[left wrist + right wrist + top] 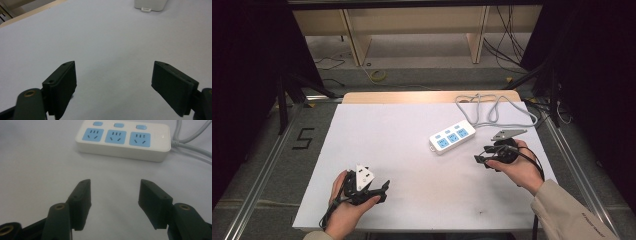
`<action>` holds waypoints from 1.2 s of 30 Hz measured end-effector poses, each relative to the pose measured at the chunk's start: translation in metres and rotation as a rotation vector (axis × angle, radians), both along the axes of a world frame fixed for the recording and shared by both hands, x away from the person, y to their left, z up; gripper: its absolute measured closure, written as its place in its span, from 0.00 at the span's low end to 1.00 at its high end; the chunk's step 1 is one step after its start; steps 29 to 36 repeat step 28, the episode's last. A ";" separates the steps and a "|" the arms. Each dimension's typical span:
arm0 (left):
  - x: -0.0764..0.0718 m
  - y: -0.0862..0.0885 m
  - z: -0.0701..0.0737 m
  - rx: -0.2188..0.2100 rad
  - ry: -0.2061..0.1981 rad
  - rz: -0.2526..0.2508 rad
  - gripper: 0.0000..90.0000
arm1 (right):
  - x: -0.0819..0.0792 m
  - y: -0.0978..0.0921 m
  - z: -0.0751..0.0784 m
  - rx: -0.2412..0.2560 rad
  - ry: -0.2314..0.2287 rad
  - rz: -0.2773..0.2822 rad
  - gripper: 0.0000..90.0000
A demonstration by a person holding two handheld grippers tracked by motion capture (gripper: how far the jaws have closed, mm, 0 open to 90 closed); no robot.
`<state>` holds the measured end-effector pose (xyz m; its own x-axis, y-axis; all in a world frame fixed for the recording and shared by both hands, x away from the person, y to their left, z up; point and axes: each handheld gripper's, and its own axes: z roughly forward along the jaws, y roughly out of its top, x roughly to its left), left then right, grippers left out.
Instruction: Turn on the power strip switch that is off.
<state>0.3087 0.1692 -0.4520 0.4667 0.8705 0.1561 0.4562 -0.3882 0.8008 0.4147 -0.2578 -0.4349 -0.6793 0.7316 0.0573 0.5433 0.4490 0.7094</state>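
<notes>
The power strip (452, 136) lies right of centre on the bench (377, 150), its cord (492, 112) looped behind. The right gripper (480, 159) faces it, jaws wide and empty; the left gripper (384, 188), also wide, sits well apart. A one-sided grab could skid the strip or snag the cord.

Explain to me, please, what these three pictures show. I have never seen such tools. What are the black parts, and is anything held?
A person sits at a white table and holds a hand tool in each hand. Each tool is a two-jaw gripper: the left gripper and the right gripper. One picture looks down from above. The other two come from small cameras riding on the grippers, so the black parts are their jaws. Both stand open and hold nothing. On the table lies a white power strip with blue sockets and a grey cable.
</notes>
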 end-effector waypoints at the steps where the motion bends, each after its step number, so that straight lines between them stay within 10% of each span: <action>1: 0.000 0.000 0.000 0.000 0.000 0.000 0.22 | -0.003 -0.002 -0.001 0.003 -0.003 0.004 0.47; 18: -0.002 0.001 0.002 -0.007 -0.007 -0.003 0.22 | -0.046 -0.034 -0.019 0.039 -0.055 -0.008 0.42; 36: -0.002 -0.001 0.002 -0.011 0.002 -0.013 0.22 | -0.050 -0.039 -0.019 0.050 -0.062 -0.025 0.40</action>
